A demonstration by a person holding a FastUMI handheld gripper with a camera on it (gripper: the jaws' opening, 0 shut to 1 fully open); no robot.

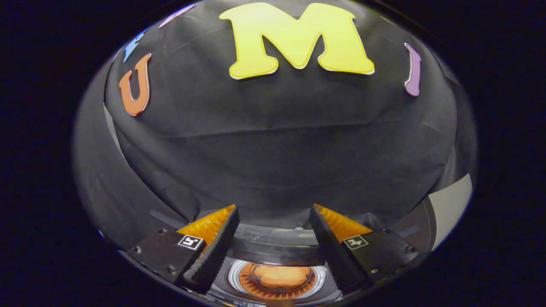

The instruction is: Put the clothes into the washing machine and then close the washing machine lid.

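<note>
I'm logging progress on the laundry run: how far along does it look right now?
Looks done: an orange garment sits inside the round metal drum of the grey washing machine. In hand: nothing; the hand-held gripper is open above the machine, its fingers apart and empty. Left: whether the lid is already closed can't be judged from this angle, so closing it may remain.

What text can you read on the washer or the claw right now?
Nothing is legible.
Washer panel, between the fingers: small print, too blurred to read.
Lid, just ahead of it: faint marking, too blurred to read.
Tags on both fingers: square coded patterns, not words.
The claw is open and holds nothing.
</note>
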